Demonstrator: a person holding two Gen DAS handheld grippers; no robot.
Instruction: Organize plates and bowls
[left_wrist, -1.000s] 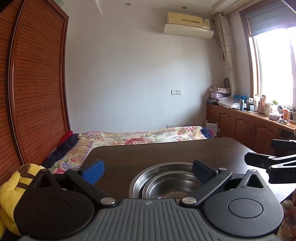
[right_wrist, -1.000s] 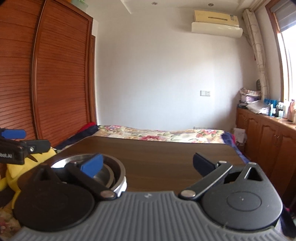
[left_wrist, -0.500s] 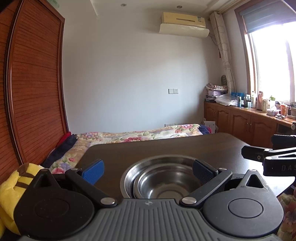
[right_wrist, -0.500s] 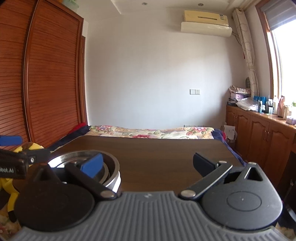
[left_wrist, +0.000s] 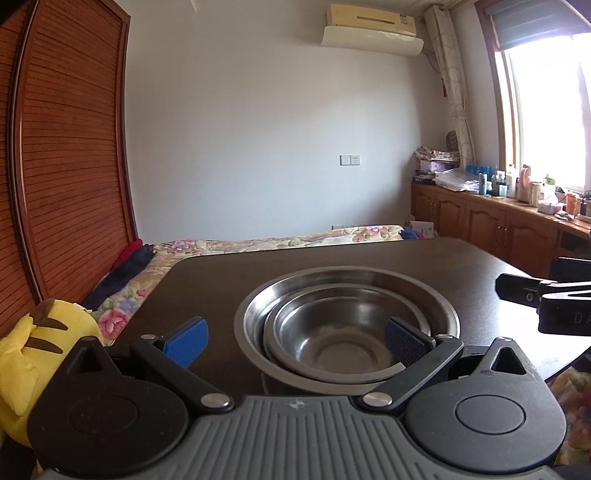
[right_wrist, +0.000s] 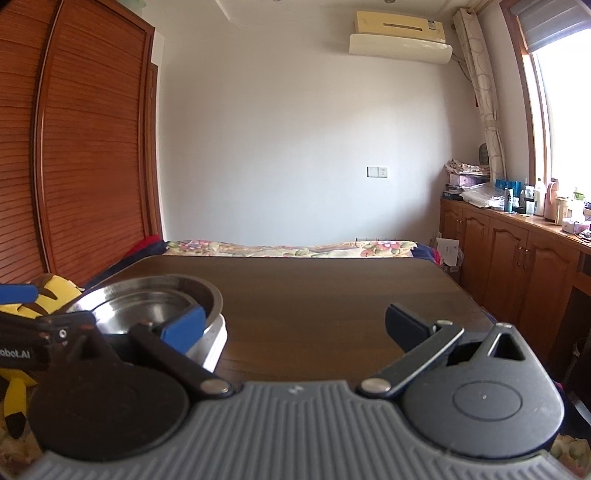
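A stack of nested steel bowls sits on the dark wooden table, a smaller bowl inside a larger one. My left gripper is open just in front of the stack; its right finger pad overlaps the inner bowl's rim and the left pad stands off to the stack's left. In the right wrist view the same stack is at the left, resting on something white. My right gripper is open over bare table to the stack's right, holding nothing.
A yellow plush toy lies off the table's left edge. A bed with a floral cover stands beyond the table. Wooden cabinets with bottles line the right wall, and a louvered wardrobe the left.
My left gripper has come closer to the bowl stack and tipped down, so the bowls loom larger between its fingers. The right gripper has shifted slightly; both stay open.
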